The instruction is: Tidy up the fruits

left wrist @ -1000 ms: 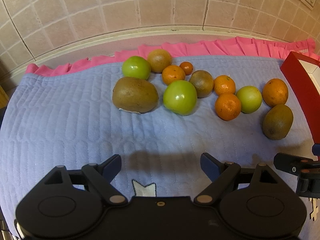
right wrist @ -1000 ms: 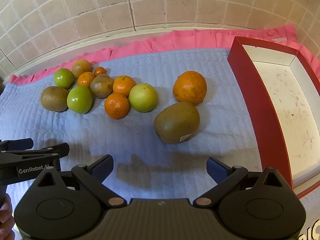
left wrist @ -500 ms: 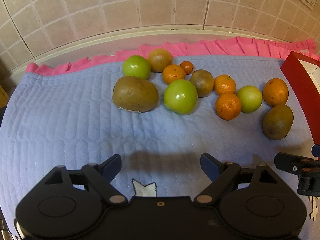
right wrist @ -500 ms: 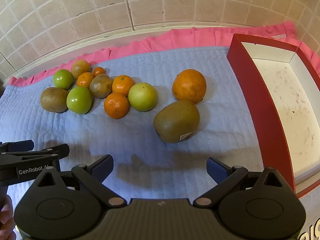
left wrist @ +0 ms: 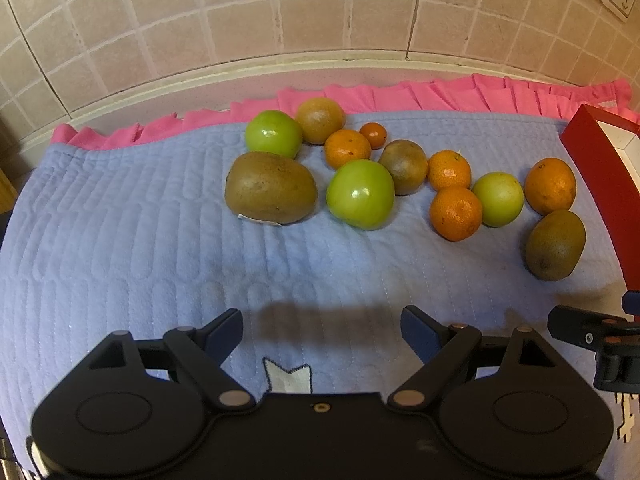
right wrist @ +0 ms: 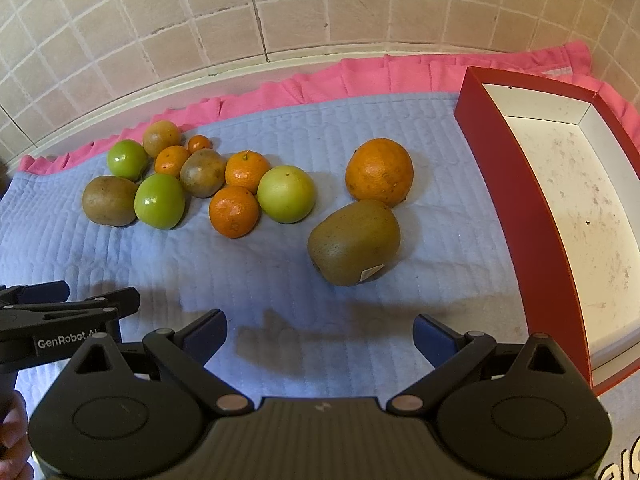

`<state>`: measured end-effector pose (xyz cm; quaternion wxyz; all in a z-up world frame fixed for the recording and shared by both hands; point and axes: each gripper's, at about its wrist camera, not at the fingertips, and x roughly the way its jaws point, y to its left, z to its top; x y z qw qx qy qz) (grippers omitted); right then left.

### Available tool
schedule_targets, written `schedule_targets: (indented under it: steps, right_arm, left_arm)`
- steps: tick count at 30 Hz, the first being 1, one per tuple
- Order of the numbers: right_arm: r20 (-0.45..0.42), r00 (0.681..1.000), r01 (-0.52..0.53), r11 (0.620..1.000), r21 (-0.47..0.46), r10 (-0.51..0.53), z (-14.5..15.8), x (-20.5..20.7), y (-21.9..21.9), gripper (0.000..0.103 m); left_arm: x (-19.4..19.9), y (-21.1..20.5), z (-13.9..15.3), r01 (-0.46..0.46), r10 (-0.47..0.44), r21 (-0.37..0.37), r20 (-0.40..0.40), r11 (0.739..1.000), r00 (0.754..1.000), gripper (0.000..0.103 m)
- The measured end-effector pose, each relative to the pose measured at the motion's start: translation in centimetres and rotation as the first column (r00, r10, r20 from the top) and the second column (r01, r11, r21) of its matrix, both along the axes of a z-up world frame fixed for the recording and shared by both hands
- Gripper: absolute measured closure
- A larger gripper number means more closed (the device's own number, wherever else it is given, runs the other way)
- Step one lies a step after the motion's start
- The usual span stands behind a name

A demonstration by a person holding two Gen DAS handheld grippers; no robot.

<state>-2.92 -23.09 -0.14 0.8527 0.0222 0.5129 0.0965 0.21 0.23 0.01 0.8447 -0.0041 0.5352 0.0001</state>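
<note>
Several fruits lie on a blue quilted mat (left wrist: 120, 240): green apples (left wrist: 360, 194), oranges (left wrist: 455, 213) and brown kiwis (left wrist: 271, 188). In the right wrist view a kiwi with a sticker (right wrist: 354, 243) lies nearest, a large orange (right wrist: 379, 172) just behind it. A red box with a white inside (right wrist: 560, 208) stands at the right and holds nothing. My left gripper (left wrist: 322, 330) is open and empty, well short of the fruits. My right gripper (right wrist: 320, 334) is open and empty, in front of the sticker kiwi.
A tiled wall (left wrist: 320, 12) and a pale ledge run behind the mat. A pink cloth edge (right wrist: 360, 76) shows at the back. The left gripper's side (right wrist: 60, 320) shows at the left of the right wrist view.
Both views have shifted very slightly; the fruits and the box have not moved. Both grippers stay open.
</note>
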Motion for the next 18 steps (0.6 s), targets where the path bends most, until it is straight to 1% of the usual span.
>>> schedule_targets:
  steps: [9, 14, 15, 16, 18]
  right_arm:
    - [-0.003, 1.0, -0.002, 1.0, 0.013, 0.002, 0.0, 0.0, 0.0, 0.002]
    - [-0.009, 1.0, 0.008, 0.999, 0.039, -0.008, -0.2, 0.0, -0.5, 0.002]
    - [-0.011, 1.0, 0.01, 0.998, 0.06, -0.01, -0.3, 0.0, -0.8, 0.002]
    - [-0.011, 1.0, 0.01, 0.998, 0.06, -0.01, -0.3, 0.0, -0.8, 0.002]
    - [0.008, 1.0, 0.006, 0.995, 0.095, -0.007, -0.4, 0.0, -1.2, 0.002]
  left_arm:
    - [-0.1, -0.1, 0.0, 0.002, -0.002, -0.012, 0.002, 1.0, 1.0, 0.001]
    - [-0.1, 0.2, -0.3, -0.011, 0.011, -0.021, -0.006, 1.0, 1.0, 0.001]
    - [-0.1, 0.4, -0.4, -0.013, 0.013, -0.023, -0.007, 1.0, 1.0, 0.001]
    - [-0.1, 0.5, -0.5, -0.015, 0.015, -0.027, -0.005, 1.0, 1.0, 0.001]
    - [-0.2, 0.8, -0.6, -0.011, 0.011, -0.032, -0.001, 0.999, 1.0, 0.001]
